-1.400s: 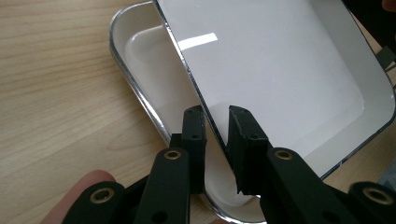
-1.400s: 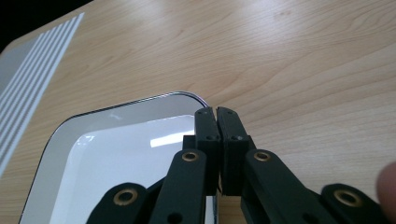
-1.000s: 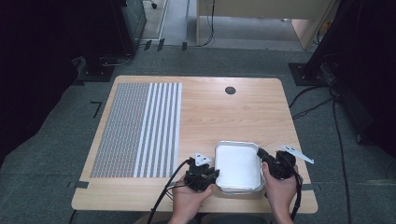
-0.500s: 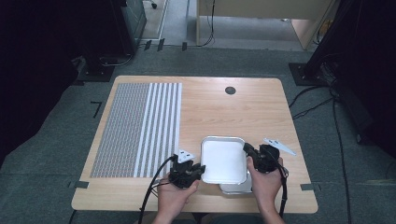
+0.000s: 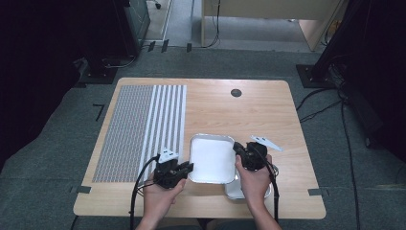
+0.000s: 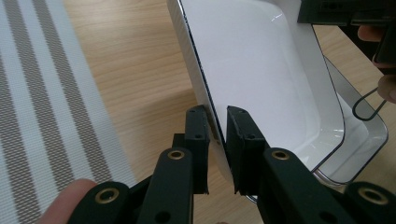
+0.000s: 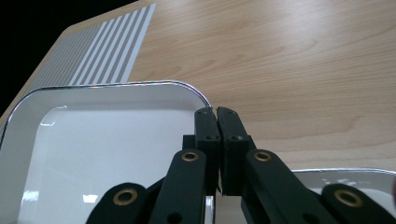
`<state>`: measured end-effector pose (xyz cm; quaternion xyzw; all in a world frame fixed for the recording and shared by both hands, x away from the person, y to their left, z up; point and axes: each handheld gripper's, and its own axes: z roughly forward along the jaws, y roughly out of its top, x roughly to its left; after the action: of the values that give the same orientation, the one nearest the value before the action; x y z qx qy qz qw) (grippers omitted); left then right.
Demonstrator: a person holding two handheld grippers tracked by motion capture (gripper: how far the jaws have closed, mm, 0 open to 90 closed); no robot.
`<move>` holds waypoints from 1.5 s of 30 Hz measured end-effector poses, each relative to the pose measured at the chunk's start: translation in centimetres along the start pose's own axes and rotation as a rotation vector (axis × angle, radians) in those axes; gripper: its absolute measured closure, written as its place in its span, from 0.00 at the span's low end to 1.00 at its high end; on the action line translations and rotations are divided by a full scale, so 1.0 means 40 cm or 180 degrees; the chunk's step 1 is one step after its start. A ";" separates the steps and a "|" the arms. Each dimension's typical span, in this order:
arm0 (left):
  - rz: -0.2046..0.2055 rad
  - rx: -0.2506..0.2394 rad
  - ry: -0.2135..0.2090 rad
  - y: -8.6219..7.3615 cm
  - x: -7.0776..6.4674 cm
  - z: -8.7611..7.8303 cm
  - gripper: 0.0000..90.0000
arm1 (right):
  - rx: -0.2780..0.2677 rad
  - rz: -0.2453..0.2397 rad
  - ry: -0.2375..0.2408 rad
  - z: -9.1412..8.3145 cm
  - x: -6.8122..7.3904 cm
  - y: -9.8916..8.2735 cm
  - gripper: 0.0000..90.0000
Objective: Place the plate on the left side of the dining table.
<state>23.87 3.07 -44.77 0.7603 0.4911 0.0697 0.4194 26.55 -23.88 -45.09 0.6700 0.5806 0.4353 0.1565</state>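
The white tray [image 5: 210,158] has travelled toward nine o'clock off its twin [image 5: 234,191], both grippers' jaws pinching opposite rims (keeping it level).

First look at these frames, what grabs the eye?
The white tray, near the table's front edge, pinched by its rims between the left claw and right claw. A second tray lies under its right front corner. A grey-and-white striped mat covers the table's left side.

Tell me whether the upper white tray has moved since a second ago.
Yes. The upper white tray has shifted left toward the striped mat, off the lower tray.
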 end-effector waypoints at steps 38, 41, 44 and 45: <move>-0.0213 -0.0154 0.0484 0.070 0.273 -0.148 0.92 | 0.0131 -0.0114 0.0335 0.202 0.293 0.064 0.99; -0.0262 -0.0160 0.0509 0.072 0.298 -0.155 0.93 | 0.0159 -0.0108 0.0353 0.220 0.313 0.064 0.99; -0.0312 -0.0172 0.0536 0.074 0.322 -0.161 0.94 | 0.0184 -0.0087 0.0384 0.237 0.331 0.064 0.99; -0.0321 -0.0172 0.0542 0.075 0.330 -0.163 0.94 | 0.0189 -0.0085 0.0394 0.243 0.337 0.064 0.99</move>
<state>29.27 16.91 -42.54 0.7144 0.5606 0.1261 0.3994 34.91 -9.40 -43.42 0.6384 0.6106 0.4564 0.1062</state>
